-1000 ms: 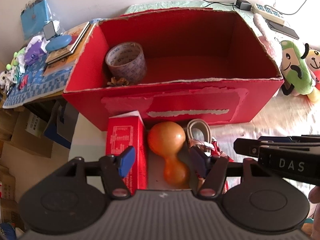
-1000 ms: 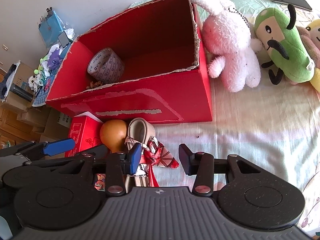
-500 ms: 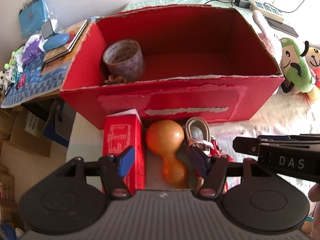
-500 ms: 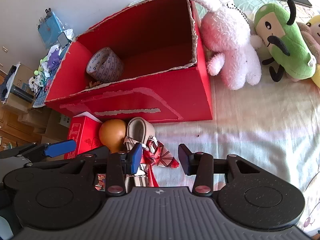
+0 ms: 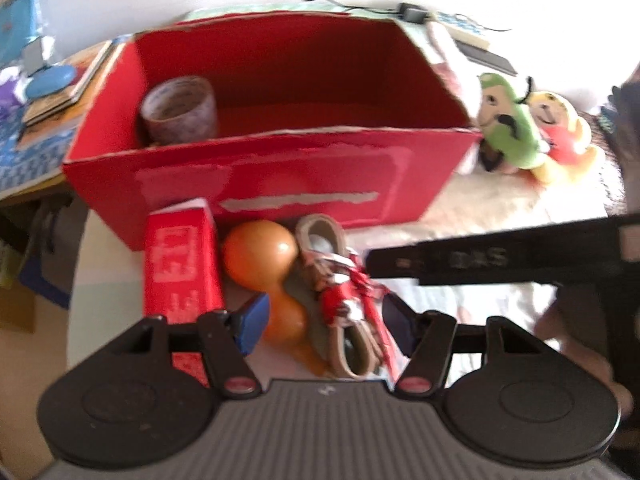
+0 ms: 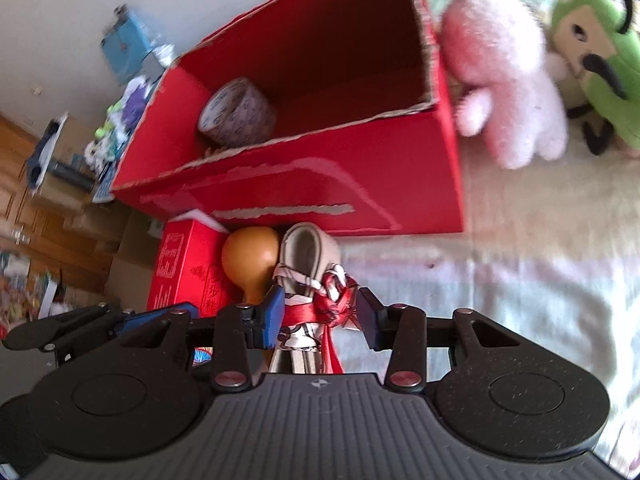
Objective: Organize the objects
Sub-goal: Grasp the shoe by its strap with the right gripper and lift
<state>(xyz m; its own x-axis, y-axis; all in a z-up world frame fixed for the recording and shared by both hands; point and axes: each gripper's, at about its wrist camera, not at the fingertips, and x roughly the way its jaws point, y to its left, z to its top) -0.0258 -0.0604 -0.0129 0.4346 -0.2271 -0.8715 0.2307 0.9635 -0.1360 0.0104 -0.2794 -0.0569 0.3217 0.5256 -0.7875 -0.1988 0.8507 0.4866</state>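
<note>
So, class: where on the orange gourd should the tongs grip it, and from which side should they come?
Grip the gourd at its narrow waist, coming down from above with one finger on each side. The round bulb looks too wide and smooth to pinch, and the red carton and the shoe crowd its flanks, so fingers likely fit best at the waist. The left tongs are open above it.

Both wrist views look forward and downward, close, sharing the red box (image 5: pixel 280 184) (image 6: pixel 320 184).
</note>
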